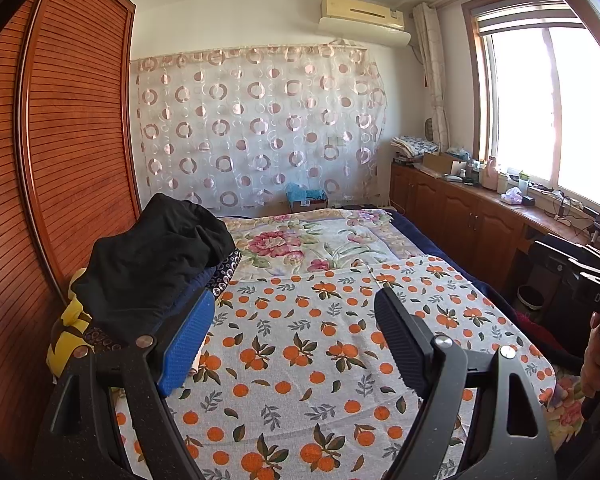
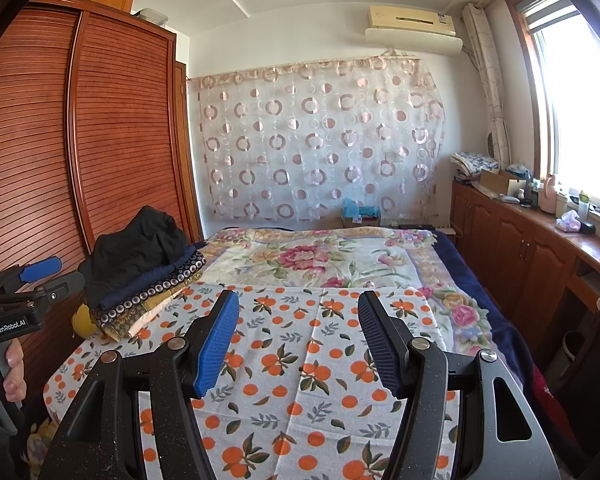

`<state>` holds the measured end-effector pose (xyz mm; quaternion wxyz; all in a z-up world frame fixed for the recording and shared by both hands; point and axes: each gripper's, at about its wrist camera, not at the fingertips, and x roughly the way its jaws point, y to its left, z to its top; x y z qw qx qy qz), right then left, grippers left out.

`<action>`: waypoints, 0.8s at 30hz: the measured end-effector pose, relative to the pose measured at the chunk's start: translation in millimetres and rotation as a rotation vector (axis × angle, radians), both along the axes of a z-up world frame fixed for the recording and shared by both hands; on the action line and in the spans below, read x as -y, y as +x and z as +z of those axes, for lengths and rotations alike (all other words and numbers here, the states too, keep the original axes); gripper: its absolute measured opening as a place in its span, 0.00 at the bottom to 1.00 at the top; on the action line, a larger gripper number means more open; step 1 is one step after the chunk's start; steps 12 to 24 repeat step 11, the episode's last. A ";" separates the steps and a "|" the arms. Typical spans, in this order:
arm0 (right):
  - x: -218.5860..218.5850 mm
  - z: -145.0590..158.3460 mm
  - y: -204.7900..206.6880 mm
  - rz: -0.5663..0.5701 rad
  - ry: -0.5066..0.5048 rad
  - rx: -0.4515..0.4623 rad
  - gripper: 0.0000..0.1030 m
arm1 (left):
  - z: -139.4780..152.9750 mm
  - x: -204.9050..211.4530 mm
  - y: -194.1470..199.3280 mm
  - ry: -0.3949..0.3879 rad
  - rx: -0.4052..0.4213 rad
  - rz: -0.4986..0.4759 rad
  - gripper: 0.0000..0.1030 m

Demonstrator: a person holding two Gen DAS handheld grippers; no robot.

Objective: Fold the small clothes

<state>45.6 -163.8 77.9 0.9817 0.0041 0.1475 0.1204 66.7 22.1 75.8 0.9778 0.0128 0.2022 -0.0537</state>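
Observation:
A white cloth printed with oranges (image 1: 300, 360) (image 2: 300, 380) lies spread flat on the bed below both grippers. At its left edge is a pile of clothes: a crumpled black garment (image 1: 152, 256) (image 2: 140, 246) on top of folded navy and ring-patterned pieces (image 2: 156, 294). My left gripper (image 1: 296, 300) hovers open over the cloth with nothing between its pads, its blue pad close beside the pile. It also shows at the far left of the right wrist view, held by a hand (image 2: 12, 364). My right gripper (image 2: 298, 300) hangs open over the middle of the cloth, holding nothing.
A slatted wooden wardrobe (image 1: 60, 140) stands tight against the bed's left side. A floral bedspread (image 2: 320, 256) covers the far half. Low wooden cabinets (image 2: 520, 248) with clutter run under the window on the right. A hand (image 1: 596, 360) grips the other handle.

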 end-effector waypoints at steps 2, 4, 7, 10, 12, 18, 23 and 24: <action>-0.1 0.3 0.4 -0.001 -0.001 0.000 0.62 | -0.2 0.0 -0.1 -0.001 0.000 -0.001 0.80; -0.1 -0.5 -0.1 -0.001 0.000 0.000 0.62 | -0.4 0.3 -0.2 -0.001 0.000 0.001 0.80; 0.1 -0.2 0.0 -0.001 0.000 0.000 0.62 | -0.7 0.5 -0.4 0.000 0.001 0.001 0.80; 0.4 0.3 0.3 -0.001 0.001 0.001 0.62 | -1.0 0.5 -0.5 -0.002 0.001 0.000 0.80; 0.2 0.0 0.0 0.000 0.001 0.001 0.62 | -1.1 0.5 -0.5 -0.001 0.001 0.001 0.80; 0.2 0.0 0.0 0.000 0.001 0.001 0.62 | -1.1 0.5 -0.5 -0.001 0.001 0.001 0.80; 0.2 0.0 0.0 0.000 0.001 0.001 0.62 | -1.1 0.5 -0.5 -0.001 0.001 0.001 0.80; 0.2 0.0 0.0 0.000 0.001 0.001 0.62 | -1.1 0.5 -0.5 -0.001 0.001 0.001 0.80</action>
